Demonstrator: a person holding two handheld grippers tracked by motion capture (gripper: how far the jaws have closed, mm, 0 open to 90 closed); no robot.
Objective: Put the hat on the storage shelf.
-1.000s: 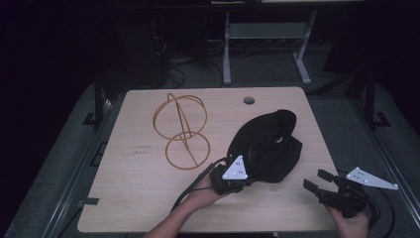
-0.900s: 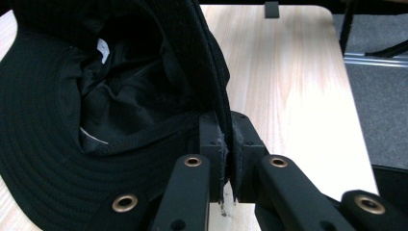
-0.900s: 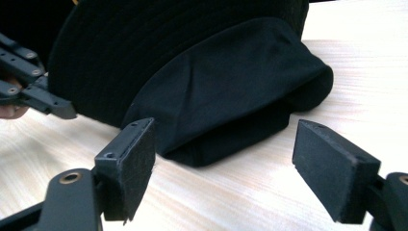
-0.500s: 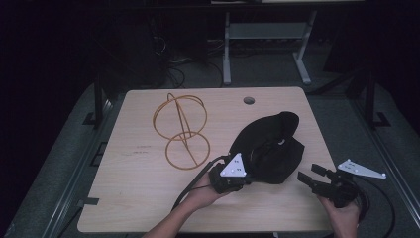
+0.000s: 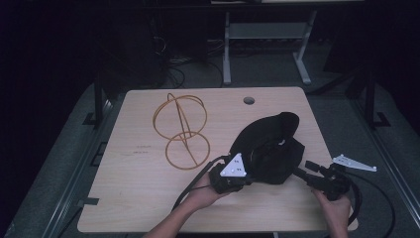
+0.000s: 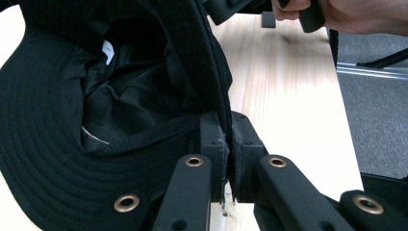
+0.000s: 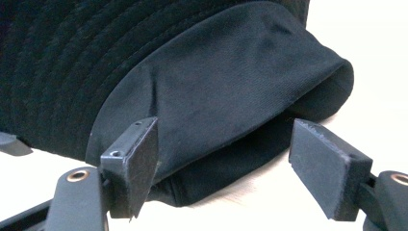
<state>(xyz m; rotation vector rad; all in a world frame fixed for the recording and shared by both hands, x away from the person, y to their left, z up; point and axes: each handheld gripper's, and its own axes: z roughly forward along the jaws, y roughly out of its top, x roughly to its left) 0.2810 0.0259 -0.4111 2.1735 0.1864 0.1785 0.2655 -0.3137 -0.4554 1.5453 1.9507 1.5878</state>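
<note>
Looking down from the high view, a black fabric bucket hat (image 5: 270, 148) lies crumpled on the right part of the pale wooden table (image 5: 133, 198), with the left gripper (image 5: 229, 174) at its near-left edge and the right gripper (image 5: 317, 174) at its near-right edge, each held by a hand coming up from the bottom. Two joined golden wire hoops (image 5: 181, 130) rest on the table to the left of the hat, well apart from it, and a small round hole (image 5: 248, 100) sits near the far edge. Along the left gripper view, the left gripper (image 6: 230, 166) has its jaws pressed together on a fold of the hat's stitched brim (image 6: 211, 82), the open underside of the hat spreading to the left. Along the right gripper view, the right gripper (image 7: 226, 161) stands with its jaws spread wide, the hat's smooth crown (image 7: 231, 91) between and just beyond the pads (image 7: 139, 159), gripped by neither.
</note>
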